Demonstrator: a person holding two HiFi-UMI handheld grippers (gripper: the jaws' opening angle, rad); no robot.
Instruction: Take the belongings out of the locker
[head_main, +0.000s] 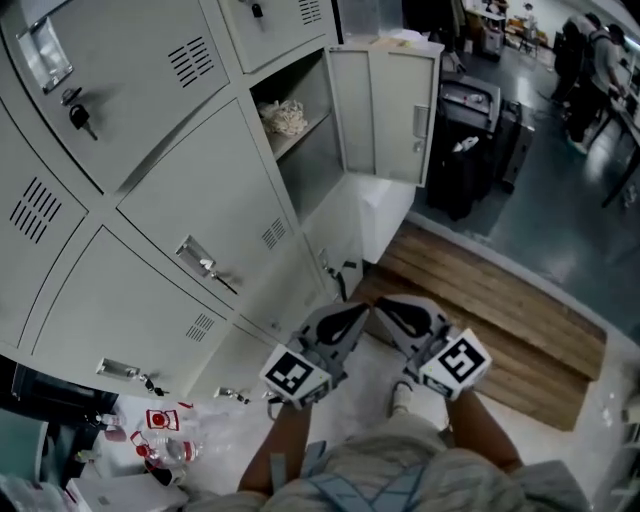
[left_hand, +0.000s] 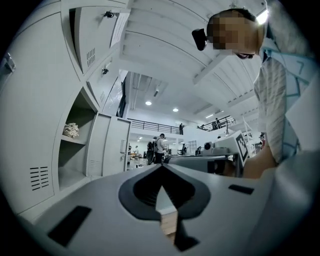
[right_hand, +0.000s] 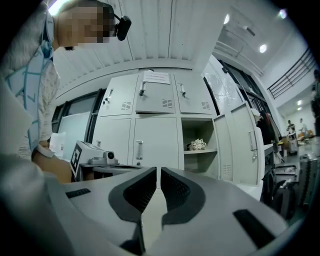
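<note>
A crumpled whitish bundle lies on the shelf of the one open locker, whose door swings out to the right. The bundle shows at the left of the left gripper view and the bundle right of centre in the right gripper view. Both grippers hang low in front of my body, well below and short of that locker. My left gripper is shut with its tips touching, holding nothing. Beside it my right gripper is shut and holds nothing.
Closed grey lockers fill the left, some with keys in them. A white box sits below the open door, a wooden platform to the right, black cases behind. Bottles and litter lie lower left. People stand far right.
</note>
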